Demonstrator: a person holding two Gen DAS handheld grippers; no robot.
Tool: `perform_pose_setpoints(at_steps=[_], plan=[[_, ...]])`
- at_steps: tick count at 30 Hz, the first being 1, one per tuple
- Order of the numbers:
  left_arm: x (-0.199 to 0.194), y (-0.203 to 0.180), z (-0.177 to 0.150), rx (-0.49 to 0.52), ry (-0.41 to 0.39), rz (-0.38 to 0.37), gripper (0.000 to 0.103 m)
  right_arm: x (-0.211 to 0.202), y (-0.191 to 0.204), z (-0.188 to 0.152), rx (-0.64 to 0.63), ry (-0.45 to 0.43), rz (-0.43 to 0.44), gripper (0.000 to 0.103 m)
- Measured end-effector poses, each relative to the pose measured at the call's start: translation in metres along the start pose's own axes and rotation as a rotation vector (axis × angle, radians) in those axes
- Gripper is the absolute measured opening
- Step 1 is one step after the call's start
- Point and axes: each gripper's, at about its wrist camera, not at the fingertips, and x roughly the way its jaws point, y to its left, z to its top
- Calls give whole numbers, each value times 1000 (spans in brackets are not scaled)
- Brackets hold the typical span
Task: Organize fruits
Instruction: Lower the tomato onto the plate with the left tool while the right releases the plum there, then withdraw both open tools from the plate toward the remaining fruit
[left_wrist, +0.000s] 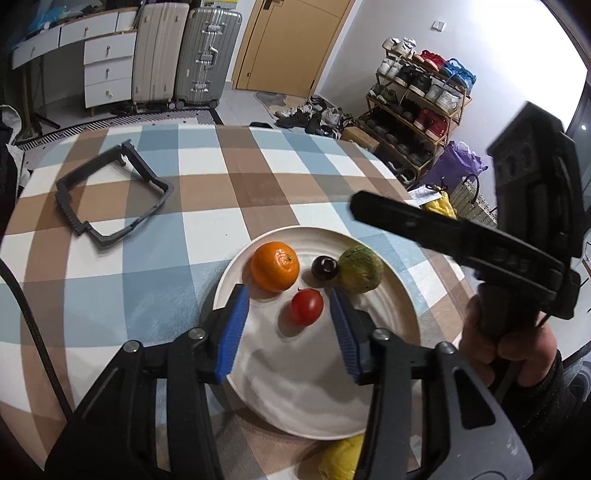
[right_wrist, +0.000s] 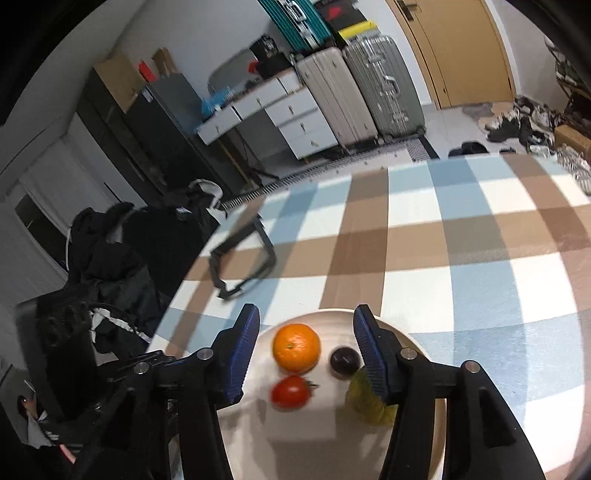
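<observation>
Left gripper: open, empty, pads either side of tomato, not touching.
Right gripper: open, empty, above plate.
Plate: tomato, orange, dark fruit, green fruit.
Writing: none legible.

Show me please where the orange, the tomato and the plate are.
orange (left_wrist: 274, 266): left wrist view, middle of its peel.
tomato (left_wrist: 306, 307): left wrist view, middle of its red skin.
plate (left_wrist: 314, 391): left wrist view, bare white part near the front rim.
</observation>
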Motion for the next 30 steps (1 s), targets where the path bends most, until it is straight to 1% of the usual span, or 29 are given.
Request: perform_pose_setpoints(at_steps=[2, 3, 4, 5, 6, 7, 8, 10, 11, 13, 17, 19, 21, 23, 25, 28, 30], plan=[[-12, -6, -2, 7, -16, 7, 51, -19, 7, -1, -11, -36, 0, 68], [-19, -9, -4, 11, -26, 10, 53, -26, 9, -2, -16, -47, 0, 71], [-26, -12, -6, 16, -37, 15, 54, -37, 14, -4, -26, -68, -2, 77], [-32, -15, -8, 20, -45, 20, 58, -46, 17, -6, -32, -82, -5, 81], [-40, -19, -10, 25, -56, 29, 62, -54, 20, -8, -37, -97, -8, 84], [-48, -23, -13, 27, -65, 35, 63, -67, 25, -11, -44, -119, -13, 89], [-55, -26, -16, 30, -75, 42, 67, -75, 28, -14, -47, -131, -12, 93], [-71, -34, -23, 35, -102, 60, 75, -93, 35, -21, -55, -161, -10, 96], [-80, -37, -28, 39, -120, 69, 80, -103, 39, -25, -59, -178, -9, 100], [-95, -46, -37, 51, -146, 79, 82, -123, 45, -35, -65, -216, -15, 102], [-118, -61, -56, 75, -173, 96, 85, -157, 59, -59, -84, -269, -8, 103], [-130, -69, -69, 88, -187, 98, 91, -167, 67, -72, -106, -286, -24, 103], [-142, -77, -82, 97, -200, 99, 102, -178, 76, -89, -145, -306, -51, 103], [-152, -83, -94, 104, -220, 100, 102, -185, 82, -104, -170, -320, -76, 103], [-159, -90, -109, 111, -211, 106, 102, -192, 86, -120, -178, -320, -98, 103], [-168, -95, -130, 106, -215, 107, 102, -197, 85, -139, -168, -298, -97, 103], [-171, -96, -142, 100, -218, 118, 102, -197, 84, -148, -169, -287, -116, 103]])
